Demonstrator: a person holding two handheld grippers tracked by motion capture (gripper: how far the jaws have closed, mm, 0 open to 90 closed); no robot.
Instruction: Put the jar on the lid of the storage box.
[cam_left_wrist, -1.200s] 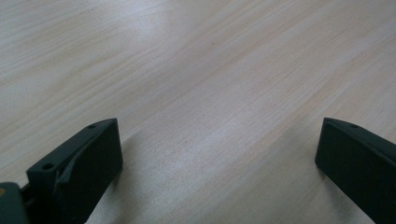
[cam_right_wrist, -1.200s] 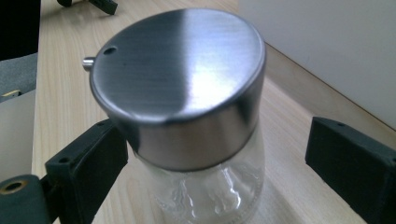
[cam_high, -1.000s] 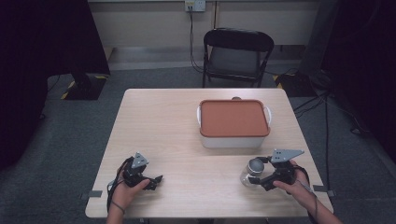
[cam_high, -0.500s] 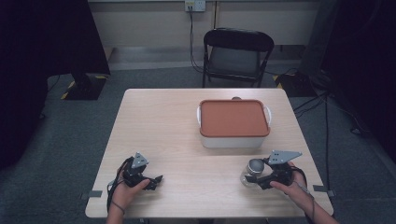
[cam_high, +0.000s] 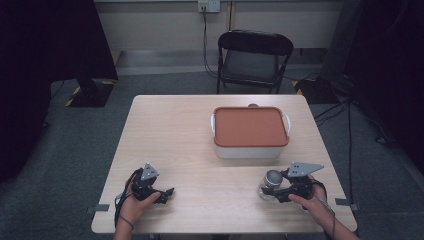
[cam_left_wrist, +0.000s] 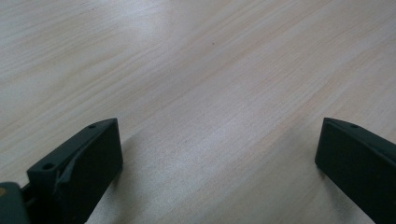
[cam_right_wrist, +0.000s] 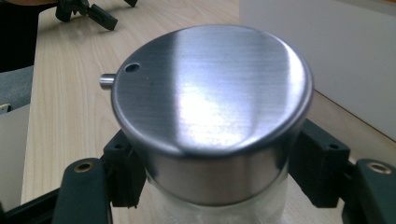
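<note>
No writing shows on steel-lidded glass jar (cam_right_wrist: 212, 116) between closing right hand-held gripper (cam_right_wrist: 212, 179) jaws.

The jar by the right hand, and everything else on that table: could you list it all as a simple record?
jar: glass jar with a metal lid, upright near the table's front right
right gripper: right gripper, jaws just closed onto the jar below its lid
left gripper: left gripper, jaws open over bare wood, nothing between them
box: white box with a reddish-brown lid, closed, behind the jar
table: light wooden table
behind table: black folding chair
</note>
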